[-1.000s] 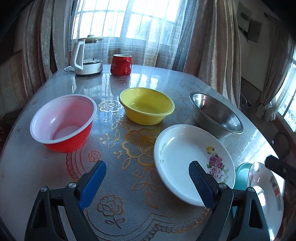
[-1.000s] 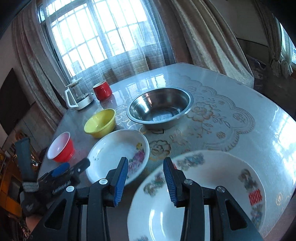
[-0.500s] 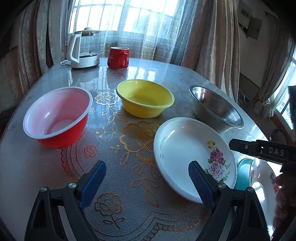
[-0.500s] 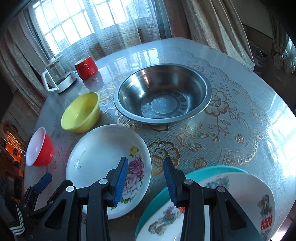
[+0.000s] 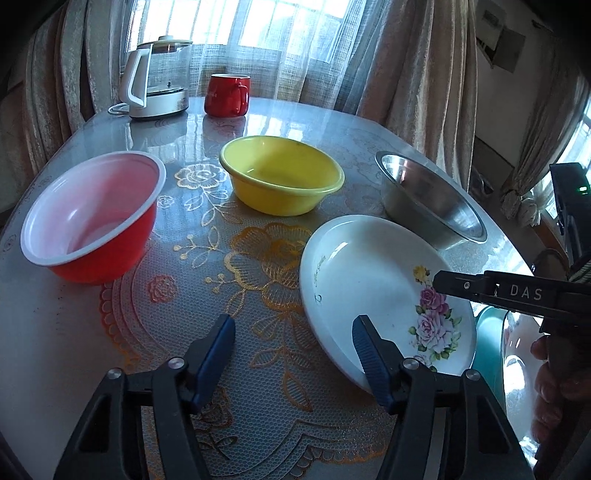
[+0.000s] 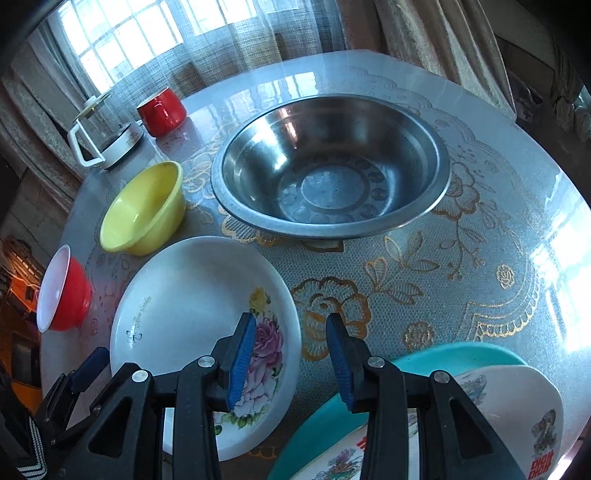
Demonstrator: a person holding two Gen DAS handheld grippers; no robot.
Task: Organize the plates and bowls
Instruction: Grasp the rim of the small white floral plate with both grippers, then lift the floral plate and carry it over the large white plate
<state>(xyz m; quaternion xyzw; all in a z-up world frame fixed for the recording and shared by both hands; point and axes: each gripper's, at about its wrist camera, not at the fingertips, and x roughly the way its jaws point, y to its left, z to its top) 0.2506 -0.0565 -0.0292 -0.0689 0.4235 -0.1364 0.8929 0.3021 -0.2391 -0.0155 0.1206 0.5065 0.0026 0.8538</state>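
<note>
Flowered plate (image 6: 192, 295) apparently beneath right jaws.

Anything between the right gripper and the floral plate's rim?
Nothing visible. The right gripper hangs open over the near right rim of the white floral plate, with only bare tablecloth between its fingers. The teal plate with a printed plate on it sits off to the right.

Daylight from the window (image 5: 280, 33) behind sheer curtains (image 6: 229, 55); panes blown out white. Strong glare on the glossy table (image 6: 554, 258), esp. its right side, w/ reflections by the mug (image 5: 226, 95). Soft shadows under the bowls. Heavy fisheye bend and dark vignette at corners. Mostly sharp, slight blur at edges.
</note>
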